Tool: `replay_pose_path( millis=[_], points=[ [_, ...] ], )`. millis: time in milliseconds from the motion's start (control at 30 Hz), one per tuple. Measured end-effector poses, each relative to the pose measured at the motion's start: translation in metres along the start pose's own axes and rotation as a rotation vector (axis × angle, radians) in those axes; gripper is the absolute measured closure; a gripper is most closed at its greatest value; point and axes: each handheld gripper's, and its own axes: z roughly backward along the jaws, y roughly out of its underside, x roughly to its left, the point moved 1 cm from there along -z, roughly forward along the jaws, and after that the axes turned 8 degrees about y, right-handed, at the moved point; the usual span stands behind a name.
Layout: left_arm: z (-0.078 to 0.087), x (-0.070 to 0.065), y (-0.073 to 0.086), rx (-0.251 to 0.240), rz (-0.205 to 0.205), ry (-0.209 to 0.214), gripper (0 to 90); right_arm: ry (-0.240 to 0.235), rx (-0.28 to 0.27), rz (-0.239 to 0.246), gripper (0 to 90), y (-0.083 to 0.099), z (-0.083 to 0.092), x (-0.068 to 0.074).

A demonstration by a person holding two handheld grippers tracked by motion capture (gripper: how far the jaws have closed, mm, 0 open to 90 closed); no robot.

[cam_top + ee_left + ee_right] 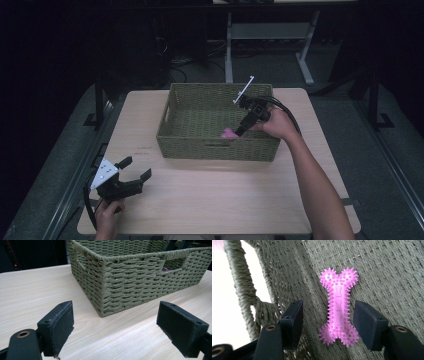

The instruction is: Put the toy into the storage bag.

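A pink spiky bone toy (339, 305) lies on the floor of the woven green basket (215, 145), near its front wall by the handle hole. In the high view the toy (229, 133) shows as a pink spot at the tip of my right gripper (239, 134), which reaches down into the basket. In the right gripper view that gripper (328, 325) is open, one jaw on each side of the toy with a gap at both pads. My left gripper (135, 167) rests open at the table's front left, empty, facing the basket's corner (130, 282).
The light wooden table (225, 190) has bare room in front of and to both sides of the basket. The basket's side handle opening (259, 287) is close to the right gripper's left jaw. A grey desk frame (270, 35) stands beyond the table.
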Motion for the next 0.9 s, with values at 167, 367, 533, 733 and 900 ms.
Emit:
replay_pose_path(
  millis=[167,367,533,733,900],
  points=[
    [0.000,-0.001,0.000,0.001,-0.003,0.002,13.8,0.000,-0.010,0.001,40.1,0.000,0.004,0.004],
    [-0.001,-0.002,0.000,0.004,-0.010,0.002,13.8,0.015,-0.027,-0.008,39.5,0.004,0.015,0.004],
    [-0.001,-0.002,0.000,0.004,-0.005,0.001,13.8,0.027,-0.036,-0.009,38.9,0.009,0.023,0.004],
    [-0.002,-0.002,0.000,0.007,-0.010,-0.002,13.8,0.044,-0.038,-0.012,38.3,0.013,0.030,0.006],
    [-0.001,-0.002,0.000,0.006,-0.009,-0.001,13.8,0.046,-0.053,-0.017,37.6,0.014,0.038,0.009]
  ],
)
